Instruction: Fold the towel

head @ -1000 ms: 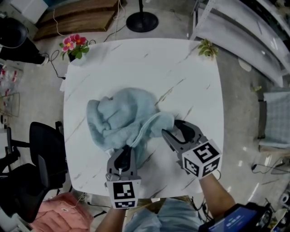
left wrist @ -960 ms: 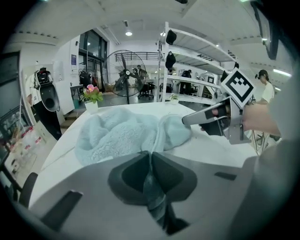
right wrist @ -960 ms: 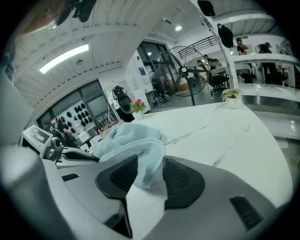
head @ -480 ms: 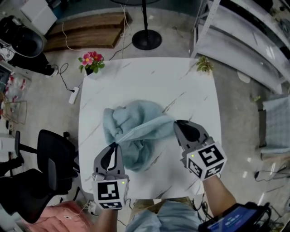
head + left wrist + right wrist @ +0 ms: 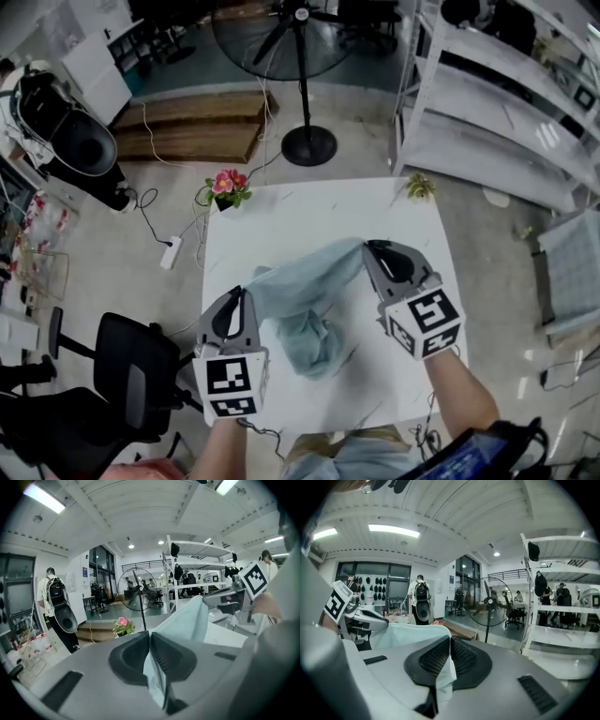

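Hanging above the white desk (image 5: 281, 211), the pale blue towel (image 5: 302, 289) sags in a band between the left hand-held gripper (image 5: 241, 293) and the right hand-held gripper (image 5: 368, 247), each with jaws clamped tight on its edge.

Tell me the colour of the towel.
The towel is pale blue, plain with no pattern; the head view shows it best.

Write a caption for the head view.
Left claw and right claw grip the pale blue towel, stretched between them over the white table.
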Demonstrator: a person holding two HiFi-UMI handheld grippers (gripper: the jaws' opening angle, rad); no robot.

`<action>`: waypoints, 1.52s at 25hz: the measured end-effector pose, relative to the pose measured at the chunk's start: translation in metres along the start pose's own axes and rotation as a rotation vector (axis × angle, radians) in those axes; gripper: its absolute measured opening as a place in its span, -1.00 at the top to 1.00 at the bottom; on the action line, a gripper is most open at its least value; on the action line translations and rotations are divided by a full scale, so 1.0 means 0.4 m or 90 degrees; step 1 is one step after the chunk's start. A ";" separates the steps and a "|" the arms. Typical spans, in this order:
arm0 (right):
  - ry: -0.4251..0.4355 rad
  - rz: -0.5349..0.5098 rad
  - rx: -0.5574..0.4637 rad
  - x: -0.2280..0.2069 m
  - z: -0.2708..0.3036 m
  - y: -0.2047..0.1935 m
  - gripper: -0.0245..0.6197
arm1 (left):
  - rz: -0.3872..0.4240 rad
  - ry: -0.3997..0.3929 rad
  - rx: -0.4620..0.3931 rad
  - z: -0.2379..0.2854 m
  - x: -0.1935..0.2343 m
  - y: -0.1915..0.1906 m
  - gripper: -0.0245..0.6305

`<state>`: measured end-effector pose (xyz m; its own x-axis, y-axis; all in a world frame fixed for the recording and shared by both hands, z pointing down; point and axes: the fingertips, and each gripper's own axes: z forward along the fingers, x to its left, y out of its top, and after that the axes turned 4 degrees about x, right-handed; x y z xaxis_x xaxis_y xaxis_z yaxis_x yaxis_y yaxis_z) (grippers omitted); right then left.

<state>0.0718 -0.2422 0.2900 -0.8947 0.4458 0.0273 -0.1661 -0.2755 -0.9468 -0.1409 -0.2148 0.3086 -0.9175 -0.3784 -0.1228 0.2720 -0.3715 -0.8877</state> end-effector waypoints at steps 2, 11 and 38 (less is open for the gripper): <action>-0.003 -0.012 -0.005 -0.001 0.029 0.018 0.85 | 0.007 -0.001 0.001 0.021 0.027 -0.001 0.85; 0.035 -0.046 0.042 -0.074 0.325 -0.034 0.85 | 0.002 0.015 0.055 0.291 0.141 -0.069 0.85; 0.090 -0.044 0.107 -0.044 0.461 -0.120 0.32 | -0.096 -0.044 0.051 0.301 0.197 -0.106 0.12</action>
<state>0.0192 -0.3941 0.3941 -0.8140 0.5799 0.0336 -0.3018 -0.3727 -0.8775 -0.1899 -0.3309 0.3899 -0.9282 -0.3696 0.0420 0.1580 -0.4940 -0.8550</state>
